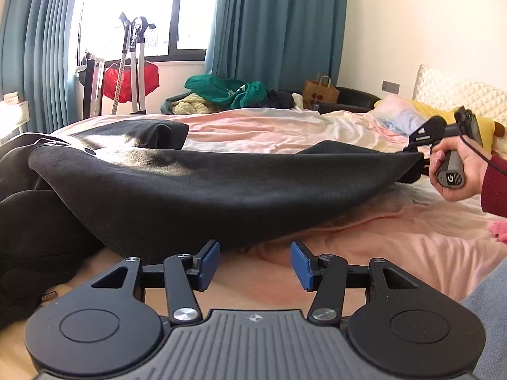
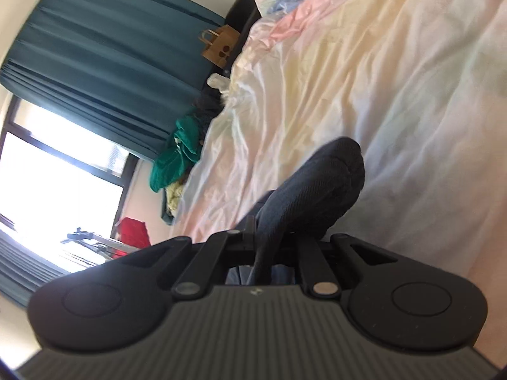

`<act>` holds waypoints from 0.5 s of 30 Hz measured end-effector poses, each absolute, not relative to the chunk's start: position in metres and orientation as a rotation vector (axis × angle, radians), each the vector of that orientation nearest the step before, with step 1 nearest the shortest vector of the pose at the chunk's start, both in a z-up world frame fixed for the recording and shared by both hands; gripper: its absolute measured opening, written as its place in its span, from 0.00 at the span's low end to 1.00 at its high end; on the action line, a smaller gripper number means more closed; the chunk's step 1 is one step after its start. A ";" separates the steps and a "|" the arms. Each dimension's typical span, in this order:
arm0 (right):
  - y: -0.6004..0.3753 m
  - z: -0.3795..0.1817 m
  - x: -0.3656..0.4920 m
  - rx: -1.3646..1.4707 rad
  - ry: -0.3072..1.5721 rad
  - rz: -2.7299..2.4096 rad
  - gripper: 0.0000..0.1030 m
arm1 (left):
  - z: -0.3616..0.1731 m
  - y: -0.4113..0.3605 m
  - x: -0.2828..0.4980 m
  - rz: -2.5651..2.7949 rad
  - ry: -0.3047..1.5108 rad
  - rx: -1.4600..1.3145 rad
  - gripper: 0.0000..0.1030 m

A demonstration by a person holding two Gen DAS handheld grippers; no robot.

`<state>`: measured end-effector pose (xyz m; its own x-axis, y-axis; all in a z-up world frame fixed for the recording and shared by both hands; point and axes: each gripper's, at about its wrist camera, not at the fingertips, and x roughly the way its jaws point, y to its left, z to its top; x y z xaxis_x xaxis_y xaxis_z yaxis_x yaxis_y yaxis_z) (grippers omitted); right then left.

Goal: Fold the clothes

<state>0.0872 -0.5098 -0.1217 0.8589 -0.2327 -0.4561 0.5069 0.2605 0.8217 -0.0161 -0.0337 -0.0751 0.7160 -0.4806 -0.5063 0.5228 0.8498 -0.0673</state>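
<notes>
One gripper alone carries the cloth: the right gripper (image 2: 269, 243) is clenched on a corner of the black garment (image 1: 202, 190), while the left gripper (image 1: 255, 262) gapes empty at 6 o'clock, just short of its hem. That thin pinch could slip and the lifted edge collapse. The garment lies on the bed (image 1: 364, 237), long axis running from 9 to 3 o'clock.

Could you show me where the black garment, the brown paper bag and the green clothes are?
Black fabric garment (image 1: 196, 186): left wrist view, middle of the lifted panel.
Brown paper bag (image 1: 320, 93): left wrist view, its front face.
Green crumpled clothes (image 1: 228, 90): left wrist view, top of the heap.
</notes>
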 end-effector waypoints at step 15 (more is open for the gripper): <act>-0.513 -0.151 0.076 1.490 0.235 -0.478 0.07 | -0.066 0.021 0.030 -0.392 0.650 -0.272 0.63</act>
<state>0.0758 -0.5126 -0.1509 0.8853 -0.1607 -0.4363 0.4436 0.0106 0.8962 0.0300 0.0214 -0.0659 0.7269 -0.4350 -0.5314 0.2675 0.8920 -0.3643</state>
